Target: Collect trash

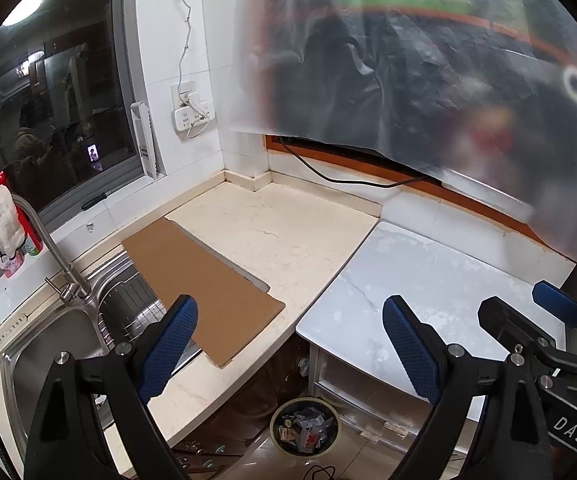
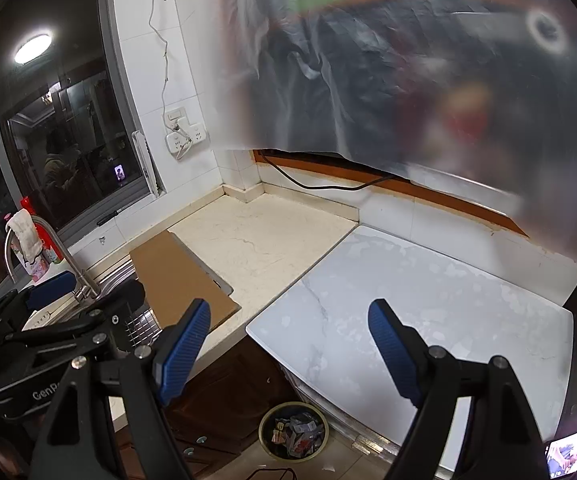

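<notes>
A round trash bin (image 1: 304, 426) stands on the floor below the counter corner, holding several crumpled wrappers; it also shows in the right wrist view (image 2: 293, 429). My left gripper (image 1: 290, 346) is open and empty, held above the counter edge over the bin. My right gripper (image 2: 289, 350) is open and empty, held over the white marble slab's edge. The right gripper shows at the right of the left wrist view (image 1: 528, 312), and the left gripper at the left of the right wrist view (image 2: 84, 292). I see no loose trash on the counter.
A cardboard sheet (image 1: 202, 288) lies across the sink's edge onto the beige counter (image 1: 280, 240). A steel sink (image 1: 60, 344) with a faucet (image 1: 28, 236) is at left. A white marble slab (image 1: 440, 292) is at right. Translucent plastic sheeting (image 1: 428, 80) hangs above. A black cable (image 1: 336, 176) runs along the wall.
</notes>
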Motion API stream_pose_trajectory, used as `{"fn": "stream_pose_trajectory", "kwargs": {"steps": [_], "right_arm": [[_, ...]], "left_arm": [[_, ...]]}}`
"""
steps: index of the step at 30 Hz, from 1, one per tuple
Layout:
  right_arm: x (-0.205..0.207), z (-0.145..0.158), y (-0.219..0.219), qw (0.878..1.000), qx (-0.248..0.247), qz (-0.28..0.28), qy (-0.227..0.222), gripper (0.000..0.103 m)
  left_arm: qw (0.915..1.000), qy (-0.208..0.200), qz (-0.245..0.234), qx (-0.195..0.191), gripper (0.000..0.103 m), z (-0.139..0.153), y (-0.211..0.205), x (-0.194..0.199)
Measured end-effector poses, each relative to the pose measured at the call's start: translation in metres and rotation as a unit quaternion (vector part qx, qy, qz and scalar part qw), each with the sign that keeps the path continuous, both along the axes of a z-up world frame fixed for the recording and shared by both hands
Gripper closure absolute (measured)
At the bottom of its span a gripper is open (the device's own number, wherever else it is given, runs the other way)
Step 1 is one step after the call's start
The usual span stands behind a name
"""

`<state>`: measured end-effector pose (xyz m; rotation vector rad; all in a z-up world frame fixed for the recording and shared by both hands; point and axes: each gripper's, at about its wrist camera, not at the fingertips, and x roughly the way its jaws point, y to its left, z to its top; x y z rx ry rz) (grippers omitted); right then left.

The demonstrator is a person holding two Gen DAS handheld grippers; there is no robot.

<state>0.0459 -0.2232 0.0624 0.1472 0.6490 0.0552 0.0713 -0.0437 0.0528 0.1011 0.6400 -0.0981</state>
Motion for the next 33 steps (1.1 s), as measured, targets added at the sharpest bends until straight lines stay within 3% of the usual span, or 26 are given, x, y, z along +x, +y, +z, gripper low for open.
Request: {"fn": "stream_pose_trajectory", "kwargs": {"steps": [33], "right_arm": [[-0.0036,-0.003,-0.0009,1.0,-0.002,-0.007,0.001,0.021]], "left_arm": [[1.0,-0.001,0.0,0.009,0.01,-0.0022,0.0049,-0.0067]]}}
